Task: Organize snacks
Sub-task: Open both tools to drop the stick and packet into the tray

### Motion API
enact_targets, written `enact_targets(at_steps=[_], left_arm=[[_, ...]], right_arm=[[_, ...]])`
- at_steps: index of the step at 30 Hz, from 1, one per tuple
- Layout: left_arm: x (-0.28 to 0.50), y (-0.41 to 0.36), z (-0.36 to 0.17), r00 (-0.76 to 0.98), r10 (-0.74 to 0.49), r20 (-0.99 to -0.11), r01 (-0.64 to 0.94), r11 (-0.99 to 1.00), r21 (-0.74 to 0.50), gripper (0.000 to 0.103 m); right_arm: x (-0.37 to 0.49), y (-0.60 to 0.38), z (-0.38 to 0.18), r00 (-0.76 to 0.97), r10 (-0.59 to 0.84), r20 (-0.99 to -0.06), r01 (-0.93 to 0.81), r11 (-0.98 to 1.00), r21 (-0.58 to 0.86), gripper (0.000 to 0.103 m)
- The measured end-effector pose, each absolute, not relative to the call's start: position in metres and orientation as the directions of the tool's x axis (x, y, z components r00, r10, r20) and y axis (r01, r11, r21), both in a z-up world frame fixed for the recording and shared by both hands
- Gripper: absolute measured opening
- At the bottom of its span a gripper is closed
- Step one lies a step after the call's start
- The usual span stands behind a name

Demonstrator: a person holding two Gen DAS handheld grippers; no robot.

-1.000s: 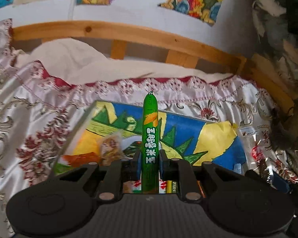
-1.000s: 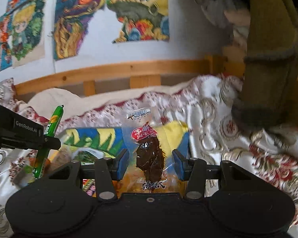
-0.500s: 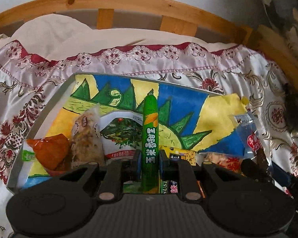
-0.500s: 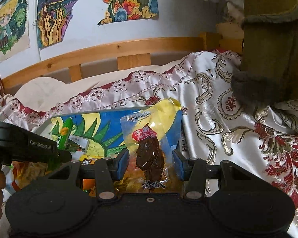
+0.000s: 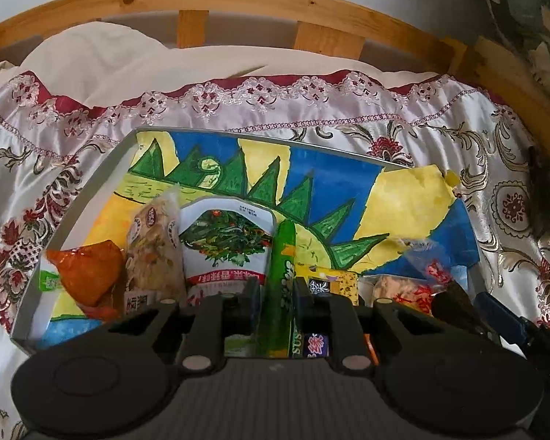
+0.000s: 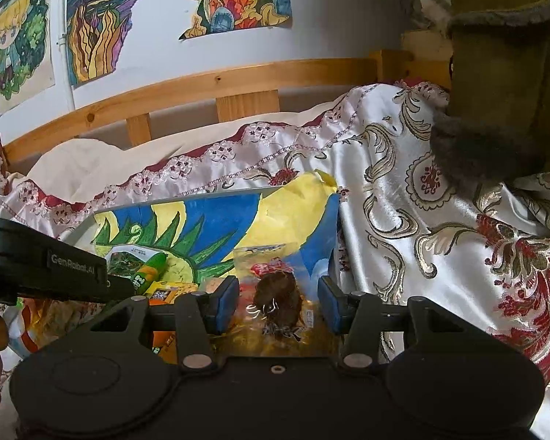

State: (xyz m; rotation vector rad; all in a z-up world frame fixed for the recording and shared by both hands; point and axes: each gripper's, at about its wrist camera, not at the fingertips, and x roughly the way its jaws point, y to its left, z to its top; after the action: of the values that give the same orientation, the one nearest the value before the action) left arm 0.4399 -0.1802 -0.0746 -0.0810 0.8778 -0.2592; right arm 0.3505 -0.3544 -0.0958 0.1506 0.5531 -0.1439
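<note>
My left gripper (image 5: pixel 277 289) is shut on a green sausage stick (image 5: pixel 280 278) and holds it low over a grey tray (image 5: pixel 91 183) lined with a colourful drawing. The stick also shows in the right wrist view (image 6: pixel 148 273). Several snack packs lie along the tray's near side: an orange pack (image 5: pixel 88 275), a pale pack (image 5: pixel 154 253) and a seaweed pack (image 5: pixel 225 242). My right gripper (image 6: pixel 275 302) stands with its jaws wide apart around a clear pack with a dark brown snack (image 6: pixel 277 299), which lies at the tray's right end (image 6: pixel 333 227).
The tray lies on a white satin bedspread (image 6: pixel 421 242) with red and gold flowers. A wooden bed rail (image 5: pixel 238 3) runs behind it. An olive and grey sleeve (image 6: pixel 495 91) hangs at the right. Drawings (image 6: pixel 102 18) hang on the wall.
Both grippers have come down towards the tray. My right gripper's jaws have widened, and the brown snack pack has sunk from upright between them to lying low in the tray.
</note>
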Motion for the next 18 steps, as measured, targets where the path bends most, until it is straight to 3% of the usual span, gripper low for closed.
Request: enact_targets(at_steps=[2, 6, 14, 16, 18], left_arm=[[0.437, -0.179, -0.070, 0.615, -0.257, -0.745, 0.194, 0.966, -0.173, 0.024], [0.426, -0.169, -0.054, 0.648, -0.257, -0.717, 0.187, 0.966, -0.177, 0.049], [0.391, -0.139, -0.014, 0.753, -0.207, -0.625, 0.147, 0.978, -0.146, 0.080], [0.379, -0.131, -0.003, 0.777, -0.203, -0.596, 0.142, 0.979, -0.147, 0.086], [0.366, -0.123, 0.007, 0.797, -0.191, -0.573, 0.137, 0.981, -0.137, 0.092]], right_arm=[[0.348, -0.355, -0.093, 0.847, -0.094, -0.524, 0.177, 0.978, 0.110, 0.057], [0.339, -0.352, -0.080, 0.865, -0.098, -0.493, 0.175, 0.978, 0.112, 0.067], [0.307, -0.348, -0.038, 0.908, -0.090, -0.410, 0.153, 0.980, 0.124, 0.079], [0.296, -0.346, -0.026, 0.917, -0.092, -0.389, 0.151, 0.981, 0.124, 0.086], [0.283, -0.344, -0.014, 0.925, -0.096, -0.368, 0.152, 0.980, 0.128, 0.101]])
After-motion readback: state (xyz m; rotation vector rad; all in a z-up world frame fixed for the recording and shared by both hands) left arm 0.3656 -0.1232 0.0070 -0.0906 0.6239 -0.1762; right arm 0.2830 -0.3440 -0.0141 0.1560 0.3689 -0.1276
